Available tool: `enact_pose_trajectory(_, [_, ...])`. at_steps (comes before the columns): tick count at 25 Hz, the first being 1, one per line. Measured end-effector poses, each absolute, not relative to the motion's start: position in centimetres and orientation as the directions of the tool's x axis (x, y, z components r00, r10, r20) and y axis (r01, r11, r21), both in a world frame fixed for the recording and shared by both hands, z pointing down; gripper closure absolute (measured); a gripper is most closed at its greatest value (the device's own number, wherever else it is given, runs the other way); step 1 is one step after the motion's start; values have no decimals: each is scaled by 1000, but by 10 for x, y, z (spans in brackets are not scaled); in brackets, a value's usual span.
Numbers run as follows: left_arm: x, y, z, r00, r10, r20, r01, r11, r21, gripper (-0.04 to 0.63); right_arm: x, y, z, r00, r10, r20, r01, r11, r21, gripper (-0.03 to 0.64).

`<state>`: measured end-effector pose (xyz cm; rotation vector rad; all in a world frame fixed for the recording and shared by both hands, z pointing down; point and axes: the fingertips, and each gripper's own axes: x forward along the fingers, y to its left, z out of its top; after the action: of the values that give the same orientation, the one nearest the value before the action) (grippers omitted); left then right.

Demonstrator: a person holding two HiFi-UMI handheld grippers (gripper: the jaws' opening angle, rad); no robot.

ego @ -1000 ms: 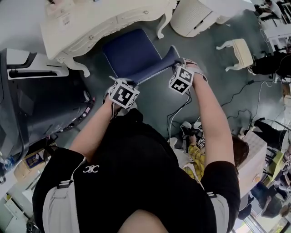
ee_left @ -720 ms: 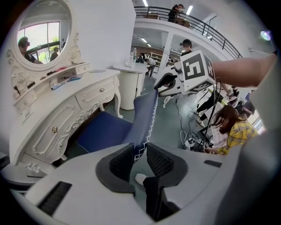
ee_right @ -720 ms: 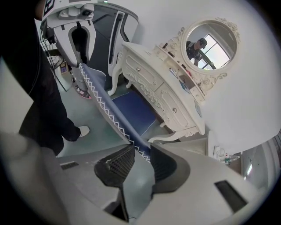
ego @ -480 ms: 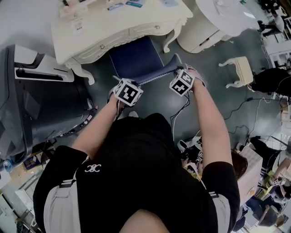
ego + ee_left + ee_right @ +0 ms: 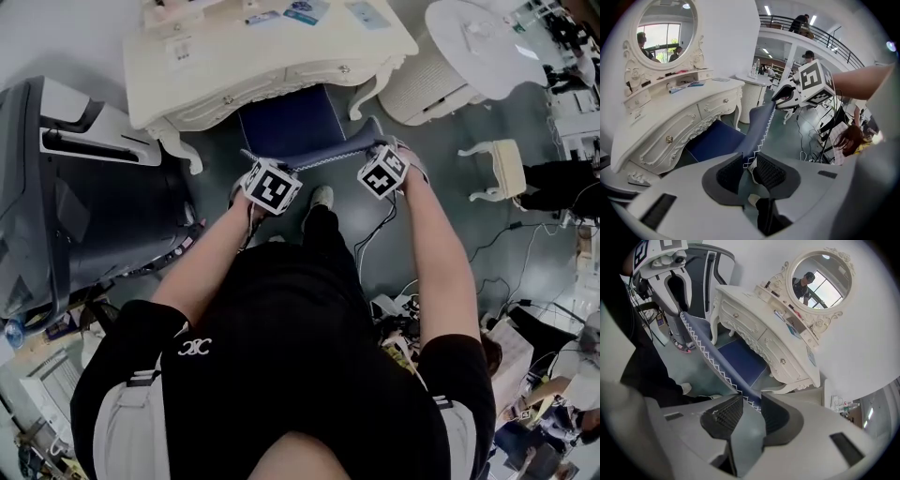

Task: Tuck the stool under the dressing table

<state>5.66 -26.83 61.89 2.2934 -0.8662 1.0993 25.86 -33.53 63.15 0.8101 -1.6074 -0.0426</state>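
Head view, upper centre: found the stool [image 5: 286, 127] partway under the dressing table [image 5: 234, 66], held its blue backrest edge clamped in the left tongs [image 5: 750, 165], was opening the right tongs [image 5: 751, 414] around that same edge.

shirt [image 5: 309, 366]: black, white logo | shoulder straps [image 5: 127, 422]: grey, possibly a harness

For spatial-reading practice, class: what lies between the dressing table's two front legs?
The stool's blue seat, partly beneath the dressing table; the head view shows it.
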Motion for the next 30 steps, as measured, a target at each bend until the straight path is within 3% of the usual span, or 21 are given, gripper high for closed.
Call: enact_pose_trajectory(30, [22,-421,617,421,-432,798,-834,-529,154,476,224,-494,623,-137,-550,824,-472,767,434,488])
